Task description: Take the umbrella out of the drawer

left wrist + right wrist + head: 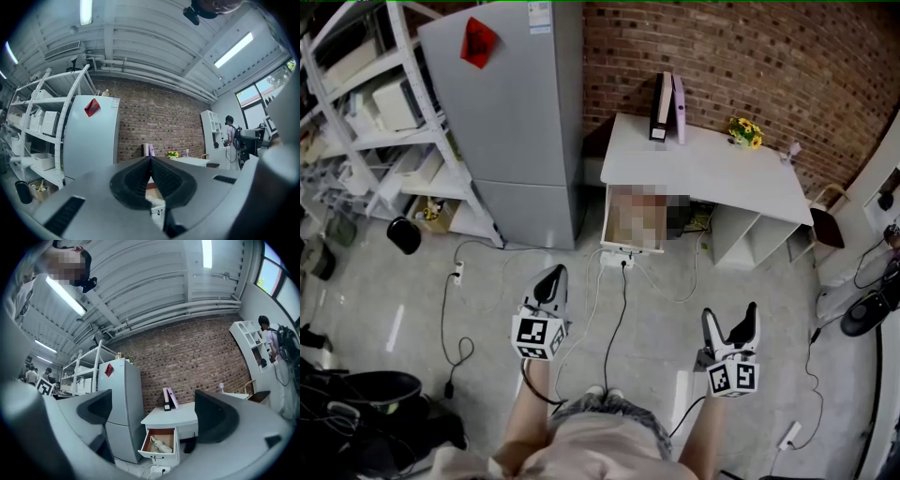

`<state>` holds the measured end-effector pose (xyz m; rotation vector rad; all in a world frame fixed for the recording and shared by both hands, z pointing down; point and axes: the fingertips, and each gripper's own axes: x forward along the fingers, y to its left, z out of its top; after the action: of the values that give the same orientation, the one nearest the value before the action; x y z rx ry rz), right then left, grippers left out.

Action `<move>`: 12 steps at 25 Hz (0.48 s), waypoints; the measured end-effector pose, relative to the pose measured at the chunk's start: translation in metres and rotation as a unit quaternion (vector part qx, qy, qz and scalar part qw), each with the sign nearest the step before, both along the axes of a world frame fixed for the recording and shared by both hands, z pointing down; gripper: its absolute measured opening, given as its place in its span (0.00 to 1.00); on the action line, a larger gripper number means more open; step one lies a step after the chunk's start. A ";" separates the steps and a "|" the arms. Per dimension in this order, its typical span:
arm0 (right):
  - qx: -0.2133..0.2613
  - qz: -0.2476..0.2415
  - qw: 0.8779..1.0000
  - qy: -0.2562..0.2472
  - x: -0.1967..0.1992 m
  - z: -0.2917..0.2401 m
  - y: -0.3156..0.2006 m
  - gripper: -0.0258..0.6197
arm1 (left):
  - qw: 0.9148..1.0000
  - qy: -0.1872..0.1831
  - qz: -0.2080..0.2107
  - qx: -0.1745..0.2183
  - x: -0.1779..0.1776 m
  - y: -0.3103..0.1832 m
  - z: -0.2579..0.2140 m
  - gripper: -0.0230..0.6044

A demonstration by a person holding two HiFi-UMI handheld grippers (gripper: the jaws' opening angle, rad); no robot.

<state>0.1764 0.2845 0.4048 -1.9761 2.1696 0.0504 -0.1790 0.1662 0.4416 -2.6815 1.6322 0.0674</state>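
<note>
1. Pale folded umbrella — lies loose inside the open drawer, under the white tabletop and next to the grey fridge. Nothing touches it, so the task looks barely begun.
2. Right tongs: jaws spread wide with nothing between them, aimed toward the drawer but well apart from it. Risk: jaws this wide may catch a drawer wall on the way in. They could also nudge the front panel and push the drawer shut.
3. Left tongs: jaws pressed together, empty, also far from the drawer. Risk: if a second hold is wanted they must open first. If they open late, the right tongs lift alone.
4. Umbrella, handling (judged): soft cloth over a slim body. Risk: a pinch on loose cloth alone could slip, and the umbrella would drop back into the drawer or onto the floor.
5. Drawer position: it sits right beneath the tabletop. Risk: a steep lift could knock the umbrella against the tabletop's edge and jar it out of the grip.
6. Cables and power strip — on the floor between the person and the drawer. Risk: a foot could snag them on the approach and jolt both tongs.
</note>
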 end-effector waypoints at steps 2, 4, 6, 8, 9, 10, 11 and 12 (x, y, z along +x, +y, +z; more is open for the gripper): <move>0.000 0.004 1.000 0.002 -0.004 0.004 0.001 0.87 | 1.000 0.005 0.001 -0.001 -0.004 -0.002 0.007 0.08; -0.002 0.008 1.000 0.005 -0.008 0.010 0.001 0.87 | 1.000 0.011 0.002 -0.007 -0.007 -0.004 0.015 0.08; -0.007 0.011 1.000 0.004 -0.012 0.016 -0.001 0.88 | 1.000 0.014 0.007 -0.011 -0.008 -0.007 0.020 0.08; -0.011 0.013 1.000 0.000 -0.014 0.018 -0.003 0.88 | 1.000 0.016 0.015 -0.015 -0.008 -0.009 0.023 0.08; -0.011 0.015 1.000 -0.001 -0.014 0.019 -0.005 0.88 | 1.000 0.017 0.017 -0.015 -0.009 -0.012 0.023 0.08; -0.011 0.016 1.000 -0.002 -0.015 0.018 -0.008 0.88 | 1.000 0.018 0.018 -0.015 -0.010 -0.015 0.023 0.08; -0.011 0.016 1.000 -0.002 -0.016 0.018 -0.013 0.88 | 1.000 0.018 0.017 -0.014 -0.011 -0.019 0.022 0.08; -0.010 0.017 1.000 -0.003 -0.017 0.017 -0.018 0.88 | 1.000 0.017 0.017 -0.014 -0.012 -0.024 0.021 0.08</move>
<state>0.1595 0.2669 0.4218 -2.0212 2.1429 0.0280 -0.1908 0.1423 0.4630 -2.7431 1.6092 0.0923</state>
